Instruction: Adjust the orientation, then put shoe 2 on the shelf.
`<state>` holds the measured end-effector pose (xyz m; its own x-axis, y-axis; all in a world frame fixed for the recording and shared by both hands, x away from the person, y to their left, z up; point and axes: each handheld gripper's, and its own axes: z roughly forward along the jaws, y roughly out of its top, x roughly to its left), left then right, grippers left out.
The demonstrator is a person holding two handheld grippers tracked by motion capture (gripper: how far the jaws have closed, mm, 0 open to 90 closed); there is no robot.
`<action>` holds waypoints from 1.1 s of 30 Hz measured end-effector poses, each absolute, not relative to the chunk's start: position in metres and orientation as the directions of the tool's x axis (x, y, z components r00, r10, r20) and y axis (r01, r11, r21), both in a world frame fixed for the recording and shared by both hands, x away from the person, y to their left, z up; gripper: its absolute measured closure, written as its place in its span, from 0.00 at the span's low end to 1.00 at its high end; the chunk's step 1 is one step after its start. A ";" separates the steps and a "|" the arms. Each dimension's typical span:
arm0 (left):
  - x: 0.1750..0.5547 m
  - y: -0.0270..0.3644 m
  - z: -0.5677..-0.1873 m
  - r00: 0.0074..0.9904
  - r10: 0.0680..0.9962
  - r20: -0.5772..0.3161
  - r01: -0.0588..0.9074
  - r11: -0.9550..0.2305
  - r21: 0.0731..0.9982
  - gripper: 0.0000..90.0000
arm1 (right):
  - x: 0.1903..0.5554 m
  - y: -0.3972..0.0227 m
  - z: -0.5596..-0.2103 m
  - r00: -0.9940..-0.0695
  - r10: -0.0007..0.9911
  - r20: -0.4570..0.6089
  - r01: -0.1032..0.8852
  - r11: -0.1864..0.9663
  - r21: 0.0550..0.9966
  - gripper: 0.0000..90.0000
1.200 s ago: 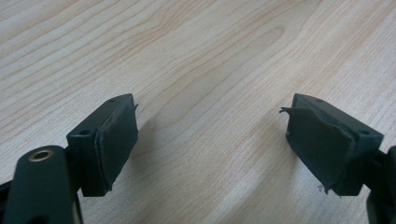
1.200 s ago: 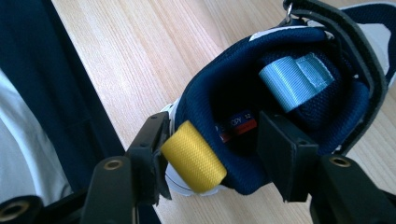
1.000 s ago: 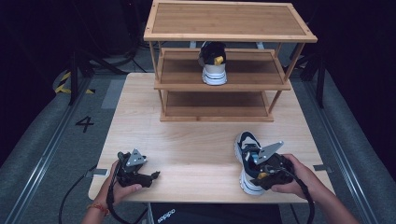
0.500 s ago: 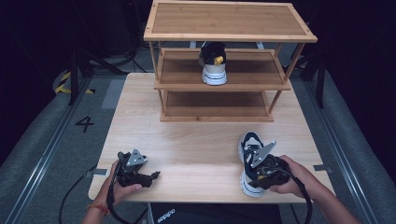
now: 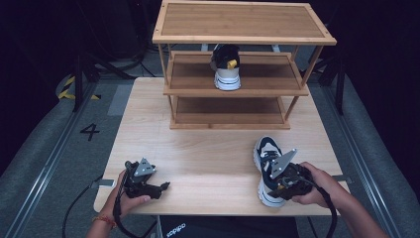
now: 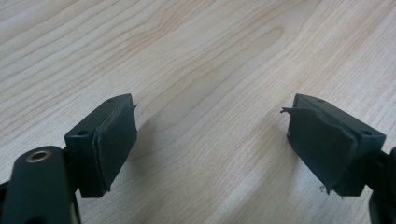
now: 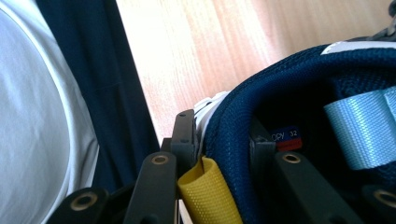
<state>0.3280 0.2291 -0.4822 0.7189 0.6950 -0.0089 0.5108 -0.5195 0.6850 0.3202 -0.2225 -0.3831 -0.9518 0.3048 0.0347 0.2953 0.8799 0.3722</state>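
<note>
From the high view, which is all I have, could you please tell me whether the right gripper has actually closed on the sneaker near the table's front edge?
Observer: Yes. In the right gripper view the right gripper is shut on the heel collar of the navy sneaker, one jaw outside and one inside the opening.
Operator: Thank you. Is anything else caught in that grip?
Observer: The yellow pull tab sits right against the outer jaw at the heel.
Operator: And could you check the left gripper for me?
Observer: The left gripper is open, with bare wooden table between its pads and nothing held.
</note>
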 end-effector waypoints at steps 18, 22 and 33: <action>0.329 0.228 -0.483 0.725 0.689 -0.020 0.512 -0.519 0.685 0.17 | 0.331 -0.227 -0.340 -0.957 0.281 -0.077 0.228 0.887 0.401 0.79; 0.329 0.229 -0.482 0.725 0.689 -0.016 0.511 -0.521 0.684 0.17 | 0.334 -0.226 -0.334 -0.957 0.278 -0.085 0.223 0.889 0.401 0.79; 0.329 0.228 -0.482 0.725 0.689 -0.017 0.510 -0.520 0.685 0.17 | 0.346 -0.223 -0.288 -0.952 0.265 -0.152 0.181 0.889 0.420 0.79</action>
